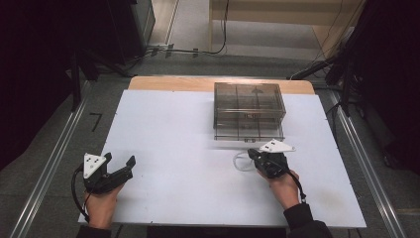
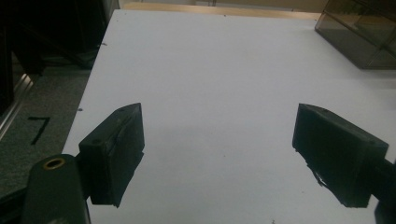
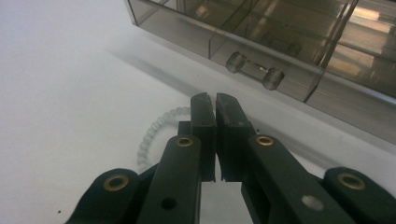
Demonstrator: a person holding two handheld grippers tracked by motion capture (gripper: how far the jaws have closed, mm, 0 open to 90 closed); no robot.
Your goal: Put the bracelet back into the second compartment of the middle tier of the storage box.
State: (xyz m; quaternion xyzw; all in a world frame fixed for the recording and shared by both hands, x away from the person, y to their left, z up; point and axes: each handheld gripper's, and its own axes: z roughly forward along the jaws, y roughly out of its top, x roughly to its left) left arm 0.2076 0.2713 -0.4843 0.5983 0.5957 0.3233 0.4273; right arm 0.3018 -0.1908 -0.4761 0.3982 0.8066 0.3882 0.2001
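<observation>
Bead bracelet (image 3: 156, 130), pale, light, limp and likely slippery, lies on table just left of and partly under right gripper (image 3: 215, 100), jaws pressed together, nothing between; pinch across the strand; left gripper (image 2: 217, 140) spread, well apart.

The right gripper (image 3: 215, 105) has its jaws closed over a pale bead bracelet (image 3: 154, 130) on the desk (image 3: 60, 93). A clear drawer box (image 3: 299, 42) stands just beyond, its handle (image 3: 254, 70) near.

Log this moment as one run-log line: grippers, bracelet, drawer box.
left gripper: open, idle on table | right gripper: shut, over bead bracelet, grip unclear | drawer box: drawer handle just ahead
</observation>
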